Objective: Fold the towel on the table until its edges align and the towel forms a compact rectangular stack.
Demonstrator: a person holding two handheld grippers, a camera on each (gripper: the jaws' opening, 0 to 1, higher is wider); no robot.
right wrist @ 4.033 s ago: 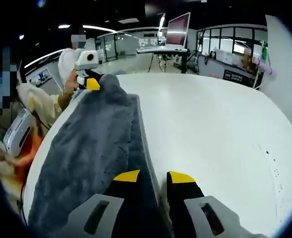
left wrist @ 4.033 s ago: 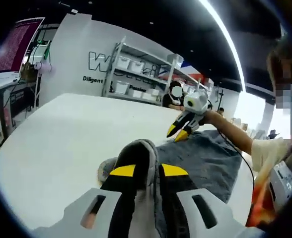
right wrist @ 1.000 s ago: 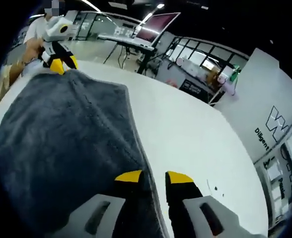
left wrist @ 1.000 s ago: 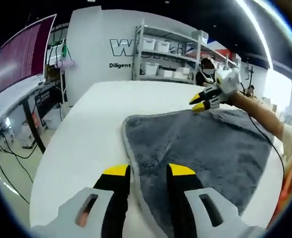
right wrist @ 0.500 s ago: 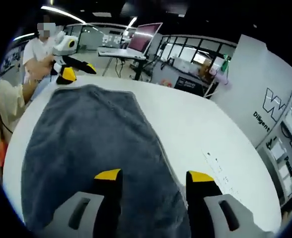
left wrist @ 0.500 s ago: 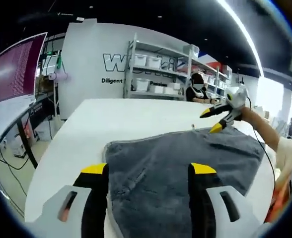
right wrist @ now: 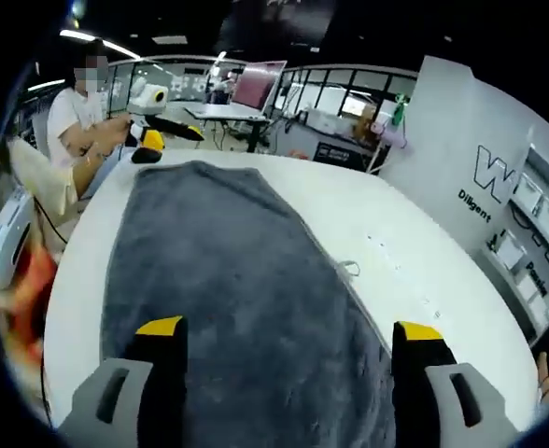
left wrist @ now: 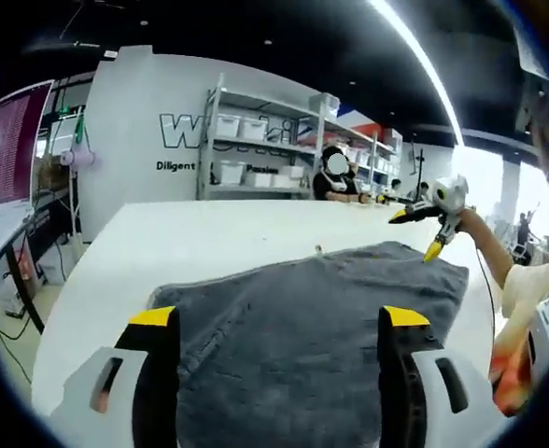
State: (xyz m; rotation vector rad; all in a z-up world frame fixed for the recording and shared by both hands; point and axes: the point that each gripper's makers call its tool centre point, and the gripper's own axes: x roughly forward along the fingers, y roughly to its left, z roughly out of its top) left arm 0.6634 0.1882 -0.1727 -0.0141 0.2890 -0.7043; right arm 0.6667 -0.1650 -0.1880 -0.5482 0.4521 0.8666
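A grey towel [left wrist: 302, 289] lies spread flat on the white table [left wrist: 190, 243], with a small loop tag at its long edge. My left gripper [left wrist: 279, 319] stands open, jaws wide apart above one short end, nothing between them. In the right gripper view the same towel [right wrist: 228, 271] stretches away from my right gripper [right wrist: 288, 329], which is open over the other short end. The right gripper [left wrist: 416, 233] appears far off in the left gripper view, held in a hand, jaws apart just above the towel's far corner. The left gripper [right wrist: 167, 138] shows likewise, open beyond the far end.
The person [right wrist: 69, 121] stands along the table's side [right wrist: 78, 252]. Bare white tabletop [right wrist: 387, 252] runs beside the towel. Shelves with white bins [left wrist: 256, 140] and a lettered wall stand behind; a seated person [left wrist: 330, 177] is there. A desk with a monitor [right wrist: 260, 84] lies beyond.
Both grippers went from nearly shut at the towel's edge to wide open, letting it go. The towel now lies flat, and both cameras have drawn back and levelled.
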